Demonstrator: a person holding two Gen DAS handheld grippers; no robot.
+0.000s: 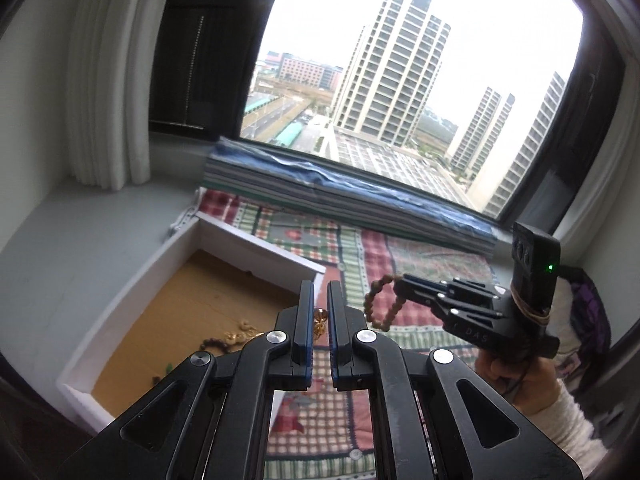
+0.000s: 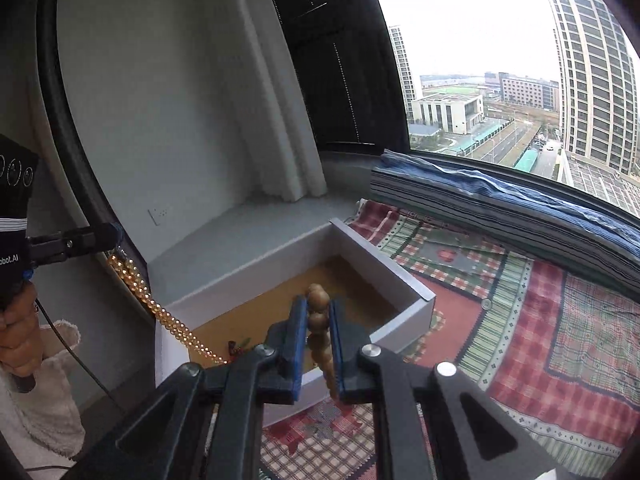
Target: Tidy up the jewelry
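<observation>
Above the patchwork quilt point(image 1: 420, 256), from the left wrist: shows the left gripper point(image 1: 321, 292) pinched narrow, with a golden bead strand point(image 1: 320, 324) glimpsed just below the pads. Shows the right gripper point(image 1: 396, 280) clamped on a wooden bead bracelet point(image 1: 367, 304), held high so the loop hangs free. Leaves loose pieces point(image 1: 240, 334) inside the white box point(image 1: 260, 242).

From the right wrist: grips the bracelet between blue pads, over the box. Trails the golden strand from the left gripper's tip down into the box, probably to draw it out untangled.
</observation>
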